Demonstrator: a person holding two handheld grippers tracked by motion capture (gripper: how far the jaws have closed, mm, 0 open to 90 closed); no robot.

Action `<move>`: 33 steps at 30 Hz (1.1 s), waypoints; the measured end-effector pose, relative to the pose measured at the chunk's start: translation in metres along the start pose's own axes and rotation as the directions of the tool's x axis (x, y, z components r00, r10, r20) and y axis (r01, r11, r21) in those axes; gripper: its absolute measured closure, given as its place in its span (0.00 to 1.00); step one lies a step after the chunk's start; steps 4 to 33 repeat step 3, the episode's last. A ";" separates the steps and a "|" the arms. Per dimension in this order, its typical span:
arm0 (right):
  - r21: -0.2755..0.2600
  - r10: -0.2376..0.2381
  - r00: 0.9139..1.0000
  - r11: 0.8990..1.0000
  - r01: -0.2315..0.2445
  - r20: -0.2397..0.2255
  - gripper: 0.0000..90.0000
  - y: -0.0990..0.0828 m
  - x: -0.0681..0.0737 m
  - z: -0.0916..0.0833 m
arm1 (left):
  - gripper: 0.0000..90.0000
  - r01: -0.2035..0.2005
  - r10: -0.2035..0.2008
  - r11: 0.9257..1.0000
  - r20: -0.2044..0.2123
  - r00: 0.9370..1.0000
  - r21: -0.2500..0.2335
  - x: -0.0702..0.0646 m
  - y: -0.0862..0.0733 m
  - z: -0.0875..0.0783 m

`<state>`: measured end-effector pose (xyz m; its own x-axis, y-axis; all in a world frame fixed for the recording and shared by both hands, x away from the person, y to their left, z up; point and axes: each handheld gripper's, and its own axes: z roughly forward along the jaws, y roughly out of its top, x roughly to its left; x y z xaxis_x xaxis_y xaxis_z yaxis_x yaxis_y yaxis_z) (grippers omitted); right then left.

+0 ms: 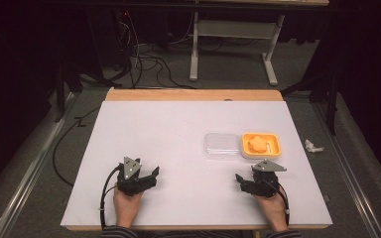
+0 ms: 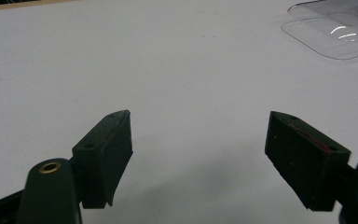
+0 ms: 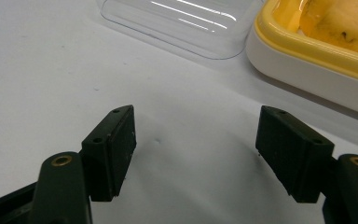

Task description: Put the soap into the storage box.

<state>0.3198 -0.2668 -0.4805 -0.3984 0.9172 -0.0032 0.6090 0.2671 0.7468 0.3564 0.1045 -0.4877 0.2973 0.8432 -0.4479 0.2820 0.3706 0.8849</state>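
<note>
High view showed the thin, clear plastic lid (image 1: 221, 145), likely light, slippery and flexible, best pinched at its rim, right of frame centre beside the yellow-rimmed white container (image 1: 261, 144), both hand-held grippers, left (image 1: 149, 177) and right (image 1: 241, 181), released and empty.

Partly seen items
Clear lid (image 2: 335, 35) and yellow-rimmed container (image 3: 317, 51) cut off by frame edges; its orange contents (image 3: 340, 21) blurred, unidentifiable.

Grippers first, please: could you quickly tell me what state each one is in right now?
Left gripper: open, holding nothing.
Right gripper: open, holding nothing.
</note>
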 end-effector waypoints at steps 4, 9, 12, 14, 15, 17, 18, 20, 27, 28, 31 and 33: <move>-0.005 -0.001 1.000 1.000 0.001 -0.005 0.31 0.000 0.000 -0.001 | 0.26 -0.001 0.001 1.000 0.000 1.000 -0.001 0.000 0.000 0.000; -0.005 -0.001 1.000 1.000 0.001 -0.005 0.31 0.000 0.000 -0.001 | 0.26 -0.001 0.001 1.000 0.000 1.000 -0.001 0.000 0.000 0.000; -0.005 -0.001 1.000 1.000 0.001 -0.005 0.31 0.000 0.000 -0.001 | 0.26 -0.001 0.001 1.000 0.000 1.000 -0.001 0.000 0.000 0.000; -0.005 -0.001 1.000 1.000 0.001 -0.005 0.31 0.000 0.000 -0.001 | 0.26 -0.001 0.001 1.000 0.000 1.000 -0.001 0.000 0.000 0.000; -0.005 -0.001 1.000 1.000 0.001 -0.005 0.31 0.000 0.000 -0.001 | 0.26 -0.001 0.001 1.000 0.000 1.000 -0.001 0.000 0.000 0.000; -0.005 -0.001 1.000 1.000 0.001 -0.005 0.31 0.000 0.000 -0.001 | 0.26 -0.001 0.001 1.000 0.000 1.000 -0.001 0.000 0.000 0.000; -0.005 -0.001 1.000 1.000 0.001 -0.005 0.31 0.000 0.000 -0.001 | 0.26 -0.001 0.001 1.000 0.000 1.000 -0.001 0.000 0.000 0.000; -0.005 -0.001 1.000 1.000 0.001 -0.005 0.31 0.000 0.000 -0.001 | 0.26 -0.001 0.001 1.000 0.000 1.000 -0.001 0.000 0.000 0.000; -0.005 -0.001 1.000 1.000 0.001 -0.005 0.31 0.000 0.000 -0.001 | 0.26 -0.001 0.001 1.000 0.000 1.000 -0.001 0.000 0.000 0.000; -0.005 -0.001 1.000 1.000 0.001 -0.005 0.31 0.000 0.000 -0.001 | 0.26 -0.001 0.001 1.000 0.000 1.000 -0.001 0.000 0.000 0.000; -0.005 -0.001 1.000 1.000 0.001 -0.005 0.31 0.000 0.000 -0.001 | 0.26 -0.001 0.001 1.000 0.000 1.000 -0.001 0.000 0.000 0.000; -0.005 -0.001 1.000 1.000 0.001 -0.005 0.31 0.000 0.000 -0.001 | 0.26 -0.001 0.001 1.000 0.000 1.000 -0.001 0.000 0.000 0.000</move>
